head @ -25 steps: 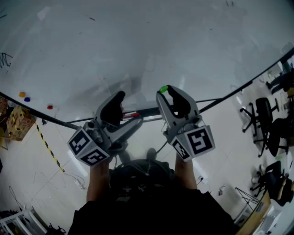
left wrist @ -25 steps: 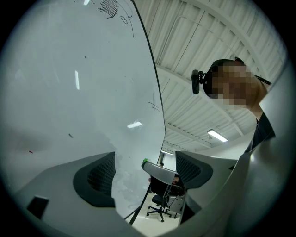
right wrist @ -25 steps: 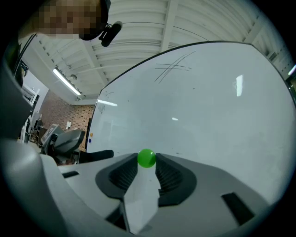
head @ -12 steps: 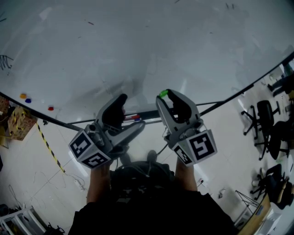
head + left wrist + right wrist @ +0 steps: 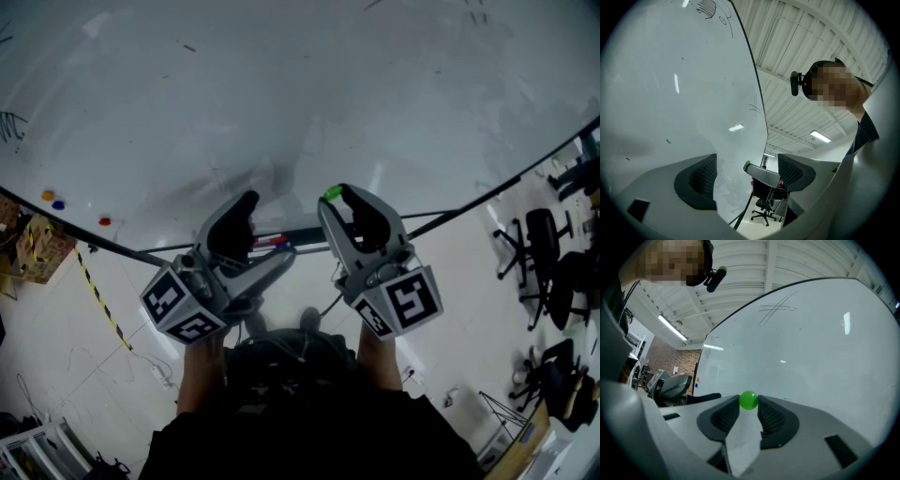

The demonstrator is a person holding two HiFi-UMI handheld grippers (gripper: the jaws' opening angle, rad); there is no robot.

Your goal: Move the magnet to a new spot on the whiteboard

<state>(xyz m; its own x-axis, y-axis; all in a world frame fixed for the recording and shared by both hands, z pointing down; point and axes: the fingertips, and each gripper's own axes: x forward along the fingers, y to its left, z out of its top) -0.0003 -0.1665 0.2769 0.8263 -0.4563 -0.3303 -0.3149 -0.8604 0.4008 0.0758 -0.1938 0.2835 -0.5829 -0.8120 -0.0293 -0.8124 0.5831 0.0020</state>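
Note:
A small green magnet (image 5: 332, 193) is pinched at the tips of my right gripper (image 5: 339, 199), which is shut on it. In the right gripper view the green magnet (image 5: 749, 400) sits between the two dark pads, in front of the whiteboard (image 5: 811, 348). I cannot tell whether it touches the whiteboard (image 5: 281, 94). My left gripper (image 5: 255, 246) is beside it on the left, open and holding nothing. The left gripper view shows its spread pads (image 5: 698, 178) with the board (image 5: 670, 93) behind them and the green magnet (image 5: 747, 164) between them in the distance.
Orange (image 5: 46, 195), blue (image 5: 58, 203) and red (image 5: 104, 221) magnets cling to the board's lower left. Markers lie in the tray (image 5: 272, 241) under the board's edge. Office chairs (image 5: 539, 234) stand at the right, and cardboard boxes (image 5: 33, 248) at the left.
Both grippers have shifted slightly lower in the head view. The right one still holds the green magnet; the left stays open.

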